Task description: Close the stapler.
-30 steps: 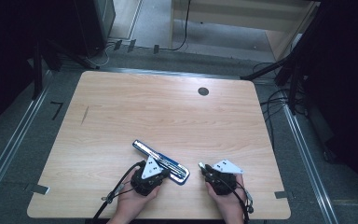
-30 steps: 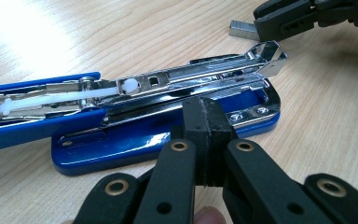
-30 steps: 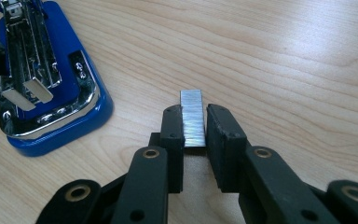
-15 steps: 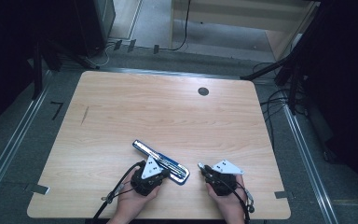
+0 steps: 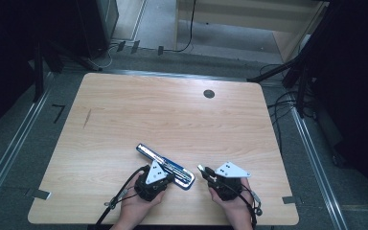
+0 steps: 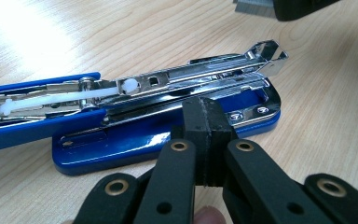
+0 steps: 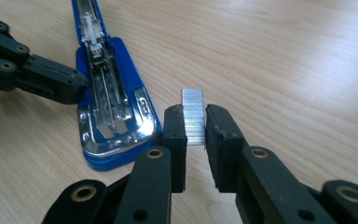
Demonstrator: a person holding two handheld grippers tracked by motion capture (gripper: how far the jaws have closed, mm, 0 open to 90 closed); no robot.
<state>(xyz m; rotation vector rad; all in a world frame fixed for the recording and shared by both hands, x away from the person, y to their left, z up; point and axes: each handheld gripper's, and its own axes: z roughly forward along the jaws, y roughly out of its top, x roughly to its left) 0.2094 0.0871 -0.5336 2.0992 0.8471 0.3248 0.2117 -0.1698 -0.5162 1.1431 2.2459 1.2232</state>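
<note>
item: blue stapler point(image 5: 165, 165), opened flat, chrome magazine exposed, white pusher visible in the channel. location: near edge of the wooden table point(image 5: 172, 115), lying diagonally between the two hands, closer to the left one.

item: left gripper point(image 6: 204, 128), held in the person's left hand point(image 5: 139, 208). jaws pressed fully together with nothing between them; pad tips rest against the near side of the stapler's blue base, by the chrome front end. in the high view it sits at the stapler's near end point(image 5: 153, 182).

item: right gripper point(image 7: 196, 128), held in the right hand point(image 5: 232, 203). jaws clamped on a strip of staples point(image 7: 193, 119), a short silver block standing upright between the pads, top edge above them. gripper is just beside the stapler's front end, apart from it.

item: round dark grommet point(image 5: 209, 94), far side of the table, well apart from everything.
</note>
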